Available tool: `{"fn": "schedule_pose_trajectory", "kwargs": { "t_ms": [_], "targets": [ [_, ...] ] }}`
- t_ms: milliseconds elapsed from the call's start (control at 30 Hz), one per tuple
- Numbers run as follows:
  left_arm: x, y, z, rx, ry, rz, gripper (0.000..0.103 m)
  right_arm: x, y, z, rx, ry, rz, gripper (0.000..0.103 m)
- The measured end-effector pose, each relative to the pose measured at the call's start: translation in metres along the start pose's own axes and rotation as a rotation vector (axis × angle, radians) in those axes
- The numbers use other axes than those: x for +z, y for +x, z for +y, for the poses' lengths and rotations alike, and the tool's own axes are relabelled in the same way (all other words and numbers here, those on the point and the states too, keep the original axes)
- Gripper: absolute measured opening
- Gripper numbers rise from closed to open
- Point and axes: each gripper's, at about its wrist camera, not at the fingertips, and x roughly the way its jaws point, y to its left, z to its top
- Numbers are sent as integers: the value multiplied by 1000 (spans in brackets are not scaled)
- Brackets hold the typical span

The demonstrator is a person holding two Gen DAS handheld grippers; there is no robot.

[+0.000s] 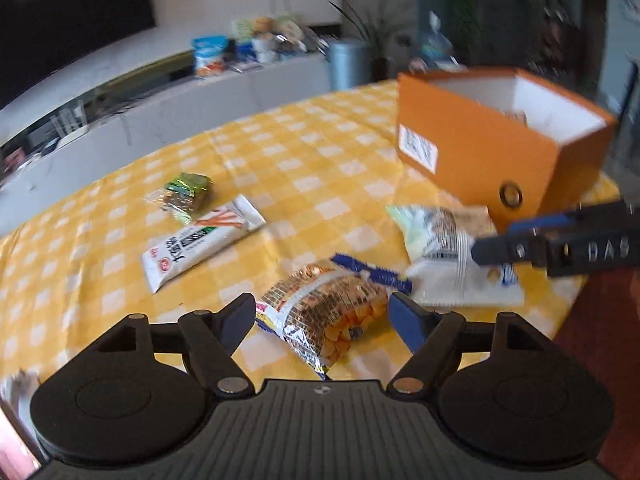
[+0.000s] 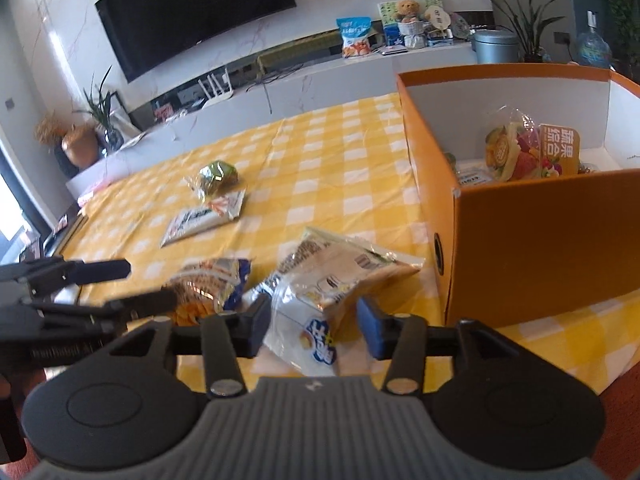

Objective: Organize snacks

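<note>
My left gripper [image 1: 322,320] stands open low over the yellow checked tablecloth [image 1: 312,148]. A silver and blue cracker packet [image 1: 320,304] lies between its fingers, and the pads do not press on it. Just to the right lies a white snack packet [image 1: 444,248], where my right gripper [image 1: 496,240] reaches in. In the right wrist view that gripper [image 2: 314,326] is open around the white packet [image 2: 320,280]. My left gripper [image 2: 148,284] shows at the left over the cracker packet [image 2: 208,284]. An open orange box [image 2: 540,240] stands close on the right, holding a fruit crisp bag [image 2: 528,152].
A long white packet [image 1: 200,240] and a small green packet [image 1: 188,192] lie farther out on the cloth. The table edge [image 2: 600,360] runs close below the box. Behind the table are a white TV bench [image 2: 320,76], a TV [image 2: 192,12] and plants.
</note>
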Motion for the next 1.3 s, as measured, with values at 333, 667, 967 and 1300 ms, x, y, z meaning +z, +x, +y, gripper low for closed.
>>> {"fn": "schedule_pose_trajectory", "kwargs": {
  "t_ms": [333, 667, 967, 1300],
  "targets": [
    [1, 35, -28, -16, 266, 65, 89, 8, 31, 5, -34, 183, 47, 78],
    [8, 47, -27, 41, 173, 95, 82, 13, 56, 14, -81, 158, 54, 67],
    [1, 48, -36, 149, 235, 82, 59, 11, 55, 11, -82, 95, 46, 48],
    [15, 15, -5, 143, -73, 44, 54, 16, 41, 15, -47, 9, 3, 43]
  ]
}}
